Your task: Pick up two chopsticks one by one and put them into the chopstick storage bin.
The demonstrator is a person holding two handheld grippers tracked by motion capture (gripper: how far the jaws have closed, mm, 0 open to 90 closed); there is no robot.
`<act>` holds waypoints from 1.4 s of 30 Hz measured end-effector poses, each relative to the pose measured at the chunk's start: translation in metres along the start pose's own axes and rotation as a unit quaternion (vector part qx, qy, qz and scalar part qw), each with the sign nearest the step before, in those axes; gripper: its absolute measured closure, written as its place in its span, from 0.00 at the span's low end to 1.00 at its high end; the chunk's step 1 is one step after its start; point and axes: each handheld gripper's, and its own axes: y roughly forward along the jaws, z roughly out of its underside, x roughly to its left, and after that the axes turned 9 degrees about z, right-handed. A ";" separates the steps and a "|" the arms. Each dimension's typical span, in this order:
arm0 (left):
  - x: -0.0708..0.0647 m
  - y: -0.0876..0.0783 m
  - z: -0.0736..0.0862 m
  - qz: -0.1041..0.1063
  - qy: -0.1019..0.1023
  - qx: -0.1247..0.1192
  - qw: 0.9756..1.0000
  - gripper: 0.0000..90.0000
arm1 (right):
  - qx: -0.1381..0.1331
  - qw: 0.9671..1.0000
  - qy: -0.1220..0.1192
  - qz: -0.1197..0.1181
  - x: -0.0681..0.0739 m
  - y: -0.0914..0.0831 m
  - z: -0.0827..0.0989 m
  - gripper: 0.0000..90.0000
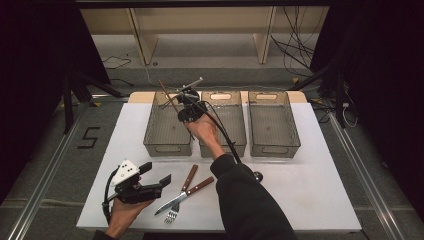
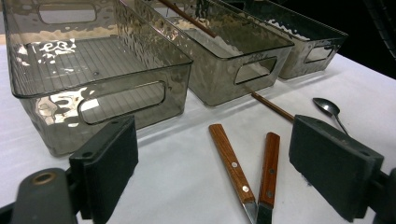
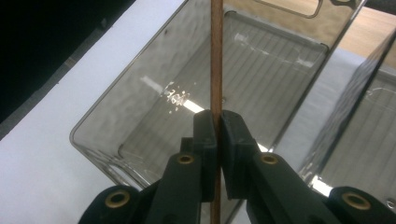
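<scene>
My right gripper [image 1: 179, 102] hangs over the left grey bin [image 1: 150, 140], shut on a thin brown chopstick [image 1: 165, 92]. In the right gripper view the pads [image 3: 205, 135] pinch the chopstick [image 3: 215, 56], which stands straight up above the inside of that bin [image 3: 116, 121]. My left gripper [image 1: 156, 174] is held low over the table's front left, open with nothing between its fingers [image 2: 109, 158]. Just right of it lie a wooden-handled fork [image 1: 190, 177] and a wooden-handled knife [image 1: 202, 184], their handles [image 2: 231, 163] crossing near the blades.
Three clear grey bins stand in a row at the back: left [image 2: 93, 70], middle [image 1: 235, 135] and right [image 1: 275, 125]. A spoon [image 2: 329, 108] lies by my right forearm. A second brown stick [image 2: 273, 108] rests on the white table [image 1: 310, 190] in front of the middle bin.
</scene>
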 end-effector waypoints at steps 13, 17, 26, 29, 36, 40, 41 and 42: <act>0.000 -0.001 -0.001 0.001 0.000 0.000 1.000 0.17 | 0.013 1.000 0.011 0.010 0.010 0.016 -0.009 0.95; 0.000 0.000 0.000 0.001 0.000 0.000 1.000 0.17 | 0.016 1.000 0.018 0.013 0.009 0.020 -0.008 0.95; 0.000 0.000 -0.001 0.002 0.001 0.000 1.000 0.17 | 0.023 0.999 0.030 0.015 0.010 0.030 -0.006 0.95; 0.000 0.000 -0.001 0.003 0.001 0.000 1.000 0.17 | 0.021 0.999 0.034 0.014 0.010 0.032 -0.006 0.92; 0.001 -0.001 -0.001 0.002 0.000 0.000 1.000 0.17 | 0.016 0.999 0.037 0.000 0.010 0.029 -0.005 0.55; 0.000 -0.001 -0.001 0.003 0.001 0.000 1.000 0.17 | 0.009 0.999 0.032 -0.008 0.009 0.021 -0.005 0.48; 0.000 -0.001 -0.001 0.002 0.001 0.001 1.000 0.17 | 0.005 1.000 0.028 -0.009 0.010 0.018 -0.005 0.46; 0.000 -0.001 0.000 0.002 0.001 0.000 1.000 0.17 | 0.002 1.000 0.022 -0.011 0.010 0.015 -0.005 0.45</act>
